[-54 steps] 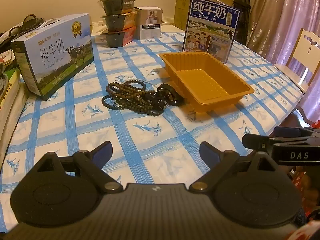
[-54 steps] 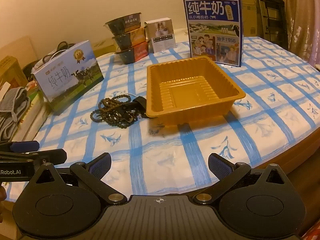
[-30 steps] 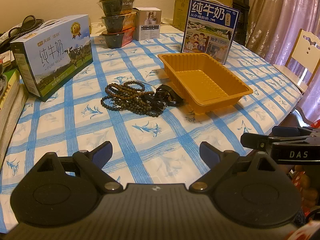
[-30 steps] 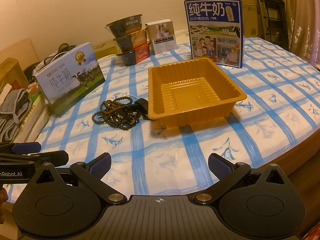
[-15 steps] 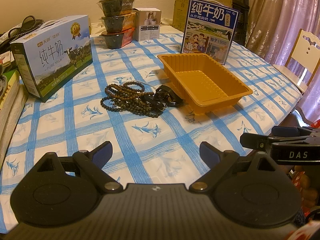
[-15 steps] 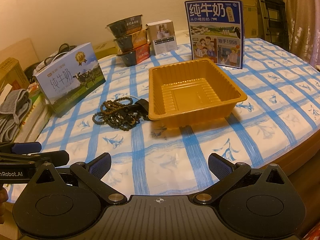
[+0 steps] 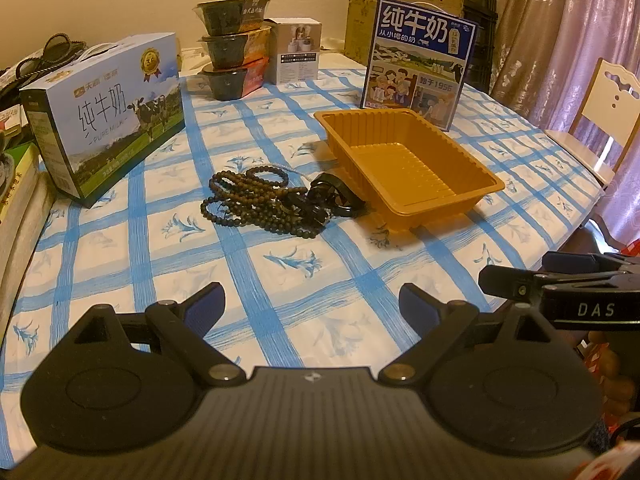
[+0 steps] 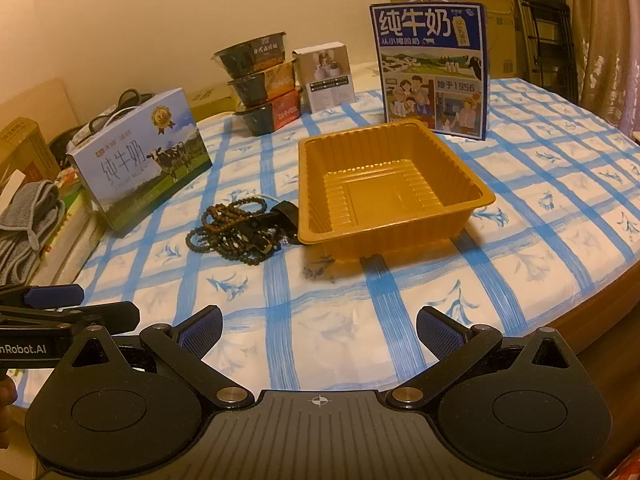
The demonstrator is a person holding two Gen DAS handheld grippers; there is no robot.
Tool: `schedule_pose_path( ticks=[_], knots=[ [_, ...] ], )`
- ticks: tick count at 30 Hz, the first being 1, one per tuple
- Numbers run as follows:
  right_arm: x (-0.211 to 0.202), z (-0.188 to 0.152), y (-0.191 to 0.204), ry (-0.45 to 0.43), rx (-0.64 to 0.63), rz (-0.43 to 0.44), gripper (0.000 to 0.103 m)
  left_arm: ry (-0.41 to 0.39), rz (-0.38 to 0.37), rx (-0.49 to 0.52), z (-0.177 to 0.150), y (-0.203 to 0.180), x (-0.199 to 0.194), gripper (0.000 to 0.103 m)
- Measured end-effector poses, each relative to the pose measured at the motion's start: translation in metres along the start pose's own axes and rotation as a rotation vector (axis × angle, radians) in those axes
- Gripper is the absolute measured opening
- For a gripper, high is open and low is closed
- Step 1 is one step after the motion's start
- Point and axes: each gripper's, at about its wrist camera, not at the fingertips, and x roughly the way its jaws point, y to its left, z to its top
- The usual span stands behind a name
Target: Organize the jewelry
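Nothing sorted yet: orange tray [image 8: 476, 196] at frame centre sits empty. Bead bracelets [image 7: 256, 200] lie heaped just left of it, tangled with what may be a black watch. Left gripper [image 7: 312, 304] and right gripper [image 8: 318, 326] both wide, holding nothing, low in frame.

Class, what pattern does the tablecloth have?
The tablecloth is white with a blue grid and small blue flower prints, clearest in the right wrist view.

Left gripper [image 7: 312, 304] agape, right gripper [image 8: 319, 329] agape, side by side
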Motion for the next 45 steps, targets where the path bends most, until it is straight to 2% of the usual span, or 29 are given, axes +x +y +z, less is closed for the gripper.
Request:
schedule_pose_path(
  ticks=[37, 39, 45],
  knots=[
    [0.000, 0.001, 0.001, -0.006, -0.001, 0.000, 0.103, -0.004, -0.001, 0.001, 0.000, 0.000, 0.000, 0.093],
    [0.000, 0.002, 0.001, -0.006, 0.000, 0.000, 0.103, -0.006, -0.002, 0.001, 0.011, -0.008, -0.004, 0.093],
    [0.000, 0.006, -0.001, -0.025, 0.017, -0.012, 0.103, -0.006, 0.000, -0.006, 0.012, -0.007, -0.001, 0.093]
  ],
)
